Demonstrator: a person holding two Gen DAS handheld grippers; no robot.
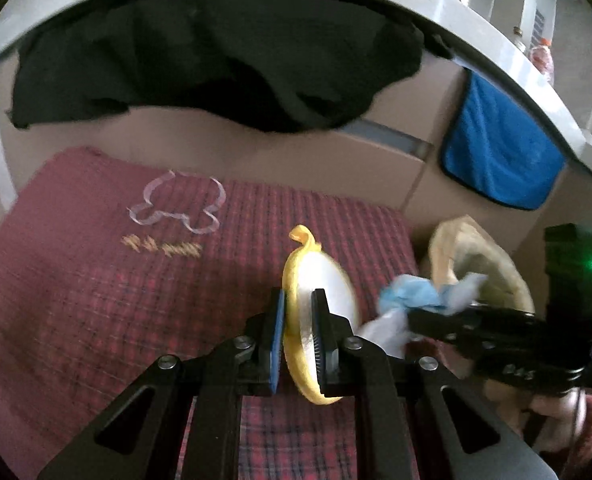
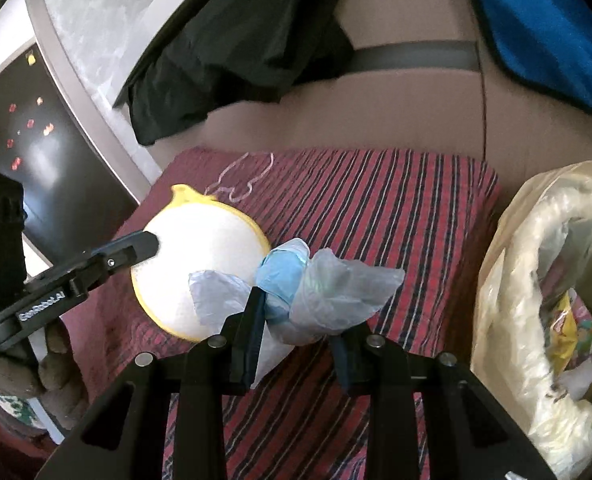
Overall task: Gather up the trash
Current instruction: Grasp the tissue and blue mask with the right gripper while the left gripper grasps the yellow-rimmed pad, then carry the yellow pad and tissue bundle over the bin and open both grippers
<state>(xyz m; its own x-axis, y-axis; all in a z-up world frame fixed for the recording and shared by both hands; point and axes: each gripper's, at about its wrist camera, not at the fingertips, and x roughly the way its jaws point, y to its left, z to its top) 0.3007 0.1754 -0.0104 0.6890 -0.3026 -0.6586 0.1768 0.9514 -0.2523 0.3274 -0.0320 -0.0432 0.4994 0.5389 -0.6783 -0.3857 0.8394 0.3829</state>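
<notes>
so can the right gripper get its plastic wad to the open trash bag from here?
Probably yes. The right gripper, shut on the blue-white plastic wad, has the open trash bag just beside it, with nothing in between. The left gripper and its yellow-rimmed lid sit on the other side.

Each wrist camera looks steeply down along its own tongs, close above the red plaid cloth (image 1: 95, 300), which both views share with the yellow-rimmed lid (image 2: 199, 256).

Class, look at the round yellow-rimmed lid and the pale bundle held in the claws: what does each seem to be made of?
Lid: probably plastic, with a matte white face and a smooth yellow rim with a moulded tab.
Bundle: thin plastic film, translucent and crinkled, probably a bag, wrapped around something light blue that cannot be identified.
</notes>
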